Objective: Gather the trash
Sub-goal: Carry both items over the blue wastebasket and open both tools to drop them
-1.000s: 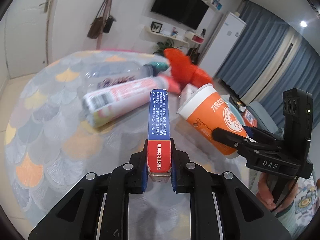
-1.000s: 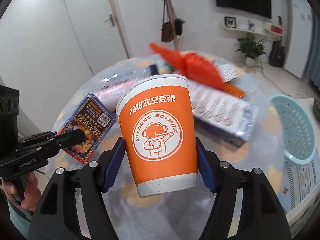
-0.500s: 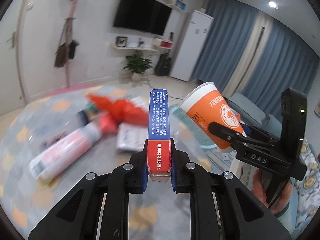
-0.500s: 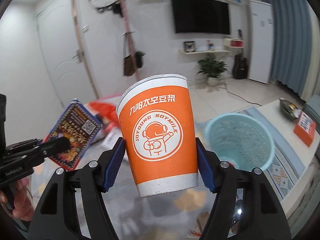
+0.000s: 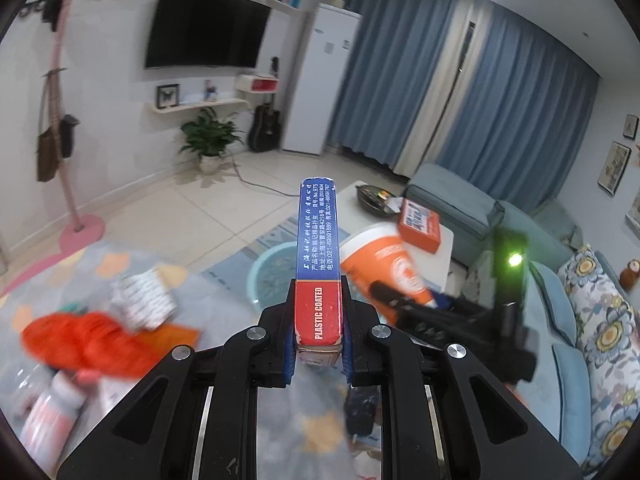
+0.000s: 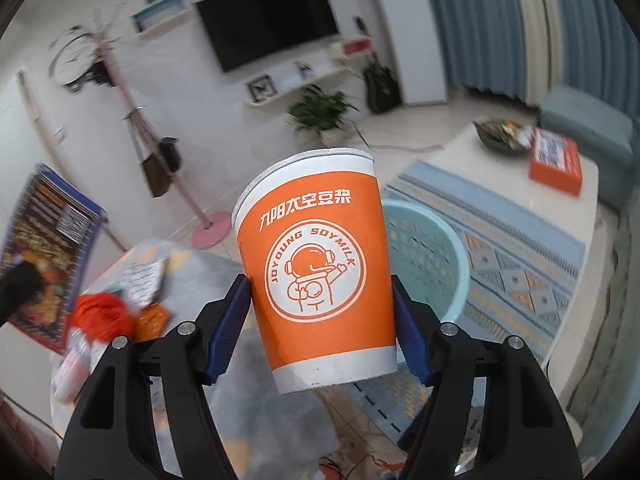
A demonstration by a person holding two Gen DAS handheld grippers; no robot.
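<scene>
My left gripper is shut on a slim red and blue card box, held edge-on and upright. My right gripper is shut on an orange and white paper cup, its blue pads pressing both sides. The cup and the right gripper also show at right in the left wrist view. A pale teal mesh bin stands on the floor behind the cup; its rim peeks out beside the box. The card box appears at left in the right wrist view.
On the patterned table lie an orange bag, a white wrapper and a blurred bottle. A white coffee table with an orange box and a blue sofa stand to the right. A pink coat rack stands far left.
Both grippers have swung right, away from the table's middle, each keeping its load. The teal bin has come into view behind the cup and box; the trash on the table has slid to the left.
</scene>
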